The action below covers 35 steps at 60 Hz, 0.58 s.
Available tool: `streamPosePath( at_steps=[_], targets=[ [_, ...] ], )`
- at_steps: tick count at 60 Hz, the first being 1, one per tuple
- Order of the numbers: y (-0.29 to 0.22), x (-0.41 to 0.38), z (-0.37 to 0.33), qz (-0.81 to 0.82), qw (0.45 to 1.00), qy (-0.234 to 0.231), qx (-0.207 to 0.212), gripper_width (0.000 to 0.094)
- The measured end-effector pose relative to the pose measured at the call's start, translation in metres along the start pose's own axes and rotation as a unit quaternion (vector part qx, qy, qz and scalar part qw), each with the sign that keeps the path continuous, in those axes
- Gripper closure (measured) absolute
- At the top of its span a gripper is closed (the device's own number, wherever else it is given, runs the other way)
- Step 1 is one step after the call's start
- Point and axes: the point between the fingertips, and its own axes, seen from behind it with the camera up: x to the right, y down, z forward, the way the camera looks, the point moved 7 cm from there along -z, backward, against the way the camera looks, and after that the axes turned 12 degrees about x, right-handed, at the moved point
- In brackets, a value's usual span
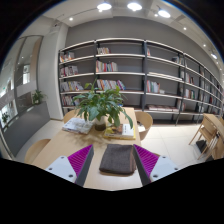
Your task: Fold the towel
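Towel (116, 159), dark grey and folded, lies on the wooden table (60, 148) between the gripper (114, 160) fingers. Jaws stand open, clear of it. A potted plant (100, 103) stands beyond.

A dark, matt cloth towel (117, 159) lies on the smooth, pale wooden table (60, 143).

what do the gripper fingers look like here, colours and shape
The gripper has two pale, whitish fingers, one at each side. Each finger tapers forward and carries a magenta pad on its inner face; the other pad matches it. No cables, markings or sleeve show.
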Motion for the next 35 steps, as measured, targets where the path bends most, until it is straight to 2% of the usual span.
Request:
streamPosePath(
  at_steps=[2, 7, 12, 24, 35],
  targets=[
    [-0.021, -0.034, -0.006, -0.003, 1.0, 0.002, 0.0, 0.0146],
    [-0.024, -0.053, -0.029, -0.005, 1.0, 0.003, 0.002, 0.0143],
    [-0.02, -0.066, -0.057, -0.005, 1.0, 0.005, 0.011, 0.0139],
    [-0.001, -0.086, -0.113, -0.012, 1.0, 0.003, -0.004, 0.014],
    [0.002, -0.1, -0.146, -0.019, 1.0, -0.001, -0.001, 0.0141]
  ],
)
